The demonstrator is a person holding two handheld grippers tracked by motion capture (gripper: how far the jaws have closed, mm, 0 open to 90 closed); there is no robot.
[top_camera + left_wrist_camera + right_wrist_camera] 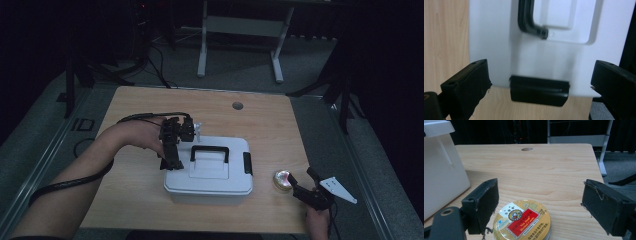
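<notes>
Right tool (540, 205) spread, round gold candy tin (522, 223), red label

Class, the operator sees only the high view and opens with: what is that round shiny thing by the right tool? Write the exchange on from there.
Observer: A gold tin with a red label reading Herbal Candy.
Operator: Is the right tool gripping it?
Observer: No, the right tool is open, jaws wide, not closed on it.
Operator: And the left tool?
Observer: The left tool is open, with the black latch of the white box lined up between its jaws.
</notes>
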